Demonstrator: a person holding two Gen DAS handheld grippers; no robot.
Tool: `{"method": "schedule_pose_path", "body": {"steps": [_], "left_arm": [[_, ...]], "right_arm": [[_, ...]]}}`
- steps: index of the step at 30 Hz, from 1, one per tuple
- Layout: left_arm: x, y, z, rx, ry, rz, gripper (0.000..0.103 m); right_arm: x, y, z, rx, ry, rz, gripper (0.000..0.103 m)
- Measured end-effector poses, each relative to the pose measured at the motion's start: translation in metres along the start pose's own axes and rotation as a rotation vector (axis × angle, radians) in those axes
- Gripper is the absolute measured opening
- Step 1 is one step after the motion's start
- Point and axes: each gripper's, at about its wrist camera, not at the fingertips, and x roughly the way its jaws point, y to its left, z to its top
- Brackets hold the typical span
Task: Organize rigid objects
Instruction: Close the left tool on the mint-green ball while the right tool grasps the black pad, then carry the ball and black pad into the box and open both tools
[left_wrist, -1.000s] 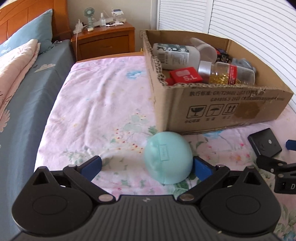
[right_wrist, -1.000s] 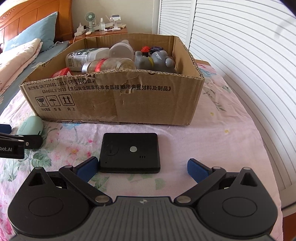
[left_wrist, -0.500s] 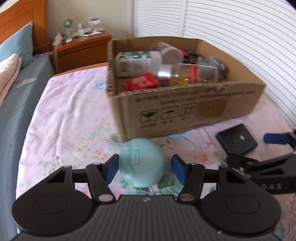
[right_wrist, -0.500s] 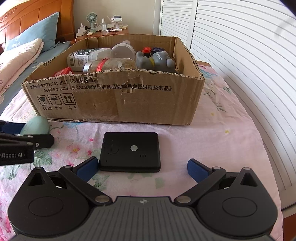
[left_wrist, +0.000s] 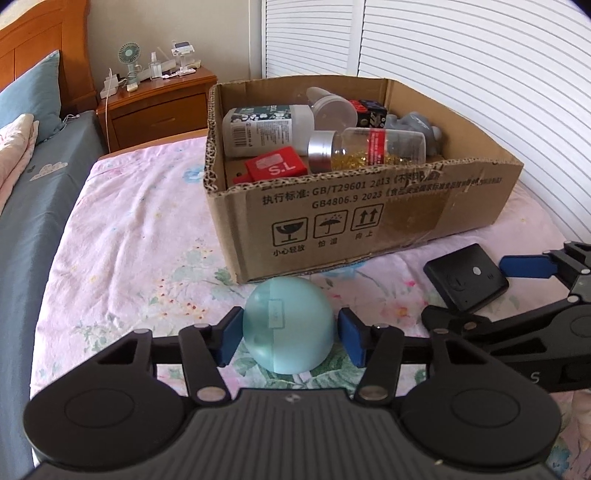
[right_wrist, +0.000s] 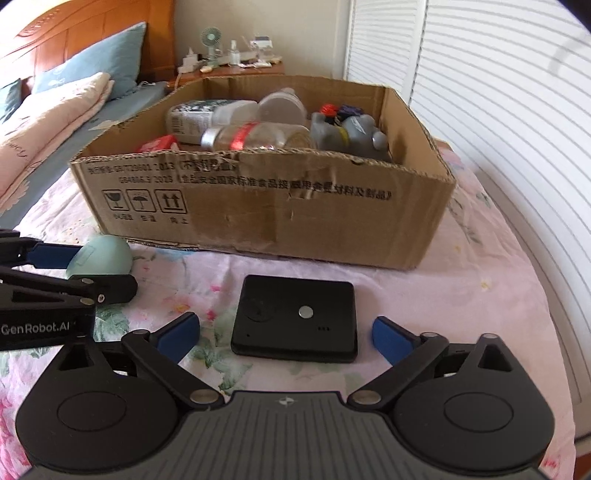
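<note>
A pale teal dome-shaped case (left_wrist: 291, 306) lies on the flowered bedsheet in front of the cardboard box (left_wrist: 369, 214). My left gripper (left_wrist: 290, 334) is shut on it, with a blue pad against each side. A flat black device (right_wrist: 295, 314) lies on the sheet before the box (right_wrist: 258, 210). My right gripper (right_wrist: 291, 332) straddles its near end. Its jaws are closing, and the pads stand clear of the device's sides. In the right wrist view the teal case (right_wrist: 103, 254) shows at the left, between the left gripper's fingers.
The box holds a white bottle (left_wrist: 266, 125), a clear jar of yellow capsules (left_wrist: 369, 147), a red box (left_wrist: 277, 168) and grey items (right_wrist: 354, 133). A wooden nightstand (left_wrist: 159, 103) stands behind, pillows (right_wrist: 55, 107) at the left, louvred doors (right_wrist: 498, 92) at the right.
My left gripper's jaws have come in from wide apart onto the teal case, and its view has swung right. My right gripper's pads have drawn slightly inward beside the black device.
</note>
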Motion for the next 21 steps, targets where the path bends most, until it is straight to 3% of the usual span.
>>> {"method": "schedule_pose_path", "body": {"steps": [2, 5, 13, 21], "left_arm": [[0.000, 0.000, 0.000, 0.001, 0.000, 0.000, 0.054], [0.000, -0.001, 0.000, 0.007, -0.003, 0.004, 0.054], [0.000, 0.002, 0.001, 0.011, 0.000, -0.013, 0.051], [-0.007, -0.001, -0.001, 0.088, 0.030, -0.052, 0.051]], "right_arm": [[-0.002, -0.001, 0.001, -0.001, -0.007, -0.001, 0.084], [-0.004, -0.004, 0.003, 0.007, -0.007, -0.009, 0.076], [-0.005, -0.001, 0.005, 0.004, 0.014, -0.015, 0.074], [-0.019, -0.006, 0.006, -0.054, 0.034, 0.025, 0.074]]}}
